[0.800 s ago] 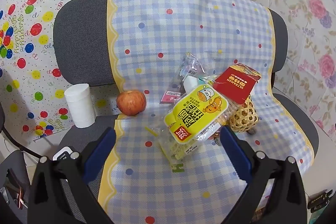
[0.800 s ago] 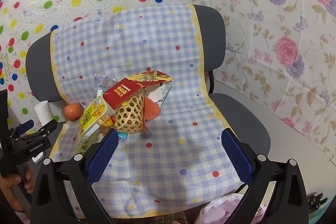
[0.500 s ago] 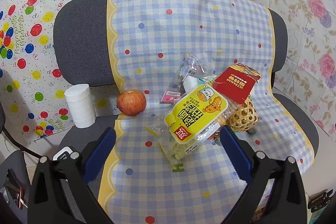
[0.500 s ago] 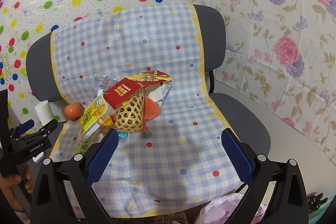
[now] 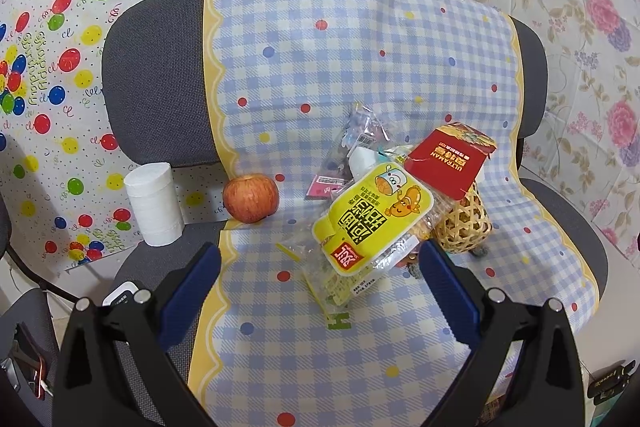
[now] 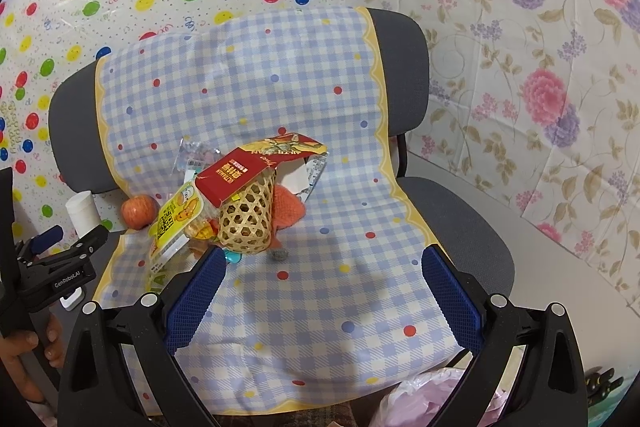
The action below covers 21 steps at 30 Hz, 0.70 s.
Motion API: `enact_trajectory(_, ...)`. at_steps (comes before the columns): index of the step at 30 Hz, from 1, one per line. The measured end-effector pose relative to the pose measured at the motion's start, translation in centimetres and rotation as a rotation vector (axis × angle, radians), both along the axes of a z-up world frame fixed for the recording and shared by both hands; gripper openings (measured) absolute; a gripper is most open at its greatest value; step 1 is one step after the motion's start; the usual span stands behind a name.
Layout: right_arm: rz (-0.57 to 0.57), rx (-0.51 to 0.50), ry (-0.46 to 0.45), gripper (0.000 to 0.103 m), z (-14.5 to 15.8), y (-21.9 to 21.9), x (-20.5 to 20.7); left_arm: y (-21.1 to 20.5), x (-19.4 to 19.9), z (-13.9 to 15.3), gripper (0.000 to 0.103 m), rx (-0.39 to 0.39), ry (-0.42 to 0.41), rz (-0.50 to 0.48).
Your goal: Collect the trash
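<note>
A heap of wrappers lies on a chair draped in a blue checked cloth (image 5: 360, 75). A yellow snack pack (image 5: 372, 217) rests on top, with a red packet (image 5: 450, 159) on a small woven basket (image 5: 464, 227) beside it and clear wrappers (image 5: 360, 131) behind. In the right wrist view the yellow snack pack (image 6: 174, 217), red packet (image 6: 244, 173) and basket (image 6: 250, 221) sit left of centre. My left gripper (image 5: 320, 273) hangs open just in front of the heap, touching nothing. My right gripper (image 6: 322, 277) is open over bare cloth, right of the basket.
An apple (image 5: 250, 199) and a white paper roll (image 5: 154, 205) stand at the seat's left. A pink plastic bag (image 6: 436, 401) lies below the seat's front edge. An orange knitted item (image 6: 290, 209) sits behind the basket. Patterned sheets cover the walls. A hand (image 6: 24, 355) holds the left gripper.
</note>
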State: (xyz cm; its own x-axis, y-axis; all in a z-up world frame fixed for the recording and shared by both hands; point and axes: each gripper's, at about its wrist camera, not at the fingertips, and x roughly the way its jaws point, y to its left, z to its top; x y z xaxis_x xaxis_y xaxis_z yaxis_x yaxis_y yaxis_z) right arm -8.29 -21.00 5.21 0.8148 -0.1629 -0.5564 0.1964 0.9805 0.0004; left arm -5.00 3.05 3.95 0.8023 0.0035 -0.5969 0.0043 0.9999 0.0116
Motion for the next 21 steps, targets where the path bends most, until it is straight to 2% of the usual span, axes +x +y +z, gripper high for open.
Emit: enact_trajectory(21, 0.004, 0.0, -0.003, 0.097, 0.31, 0.21, -0.09, -0.03, 0.07, 0.25, 0.096, 0.006, 0.002, 0.001)
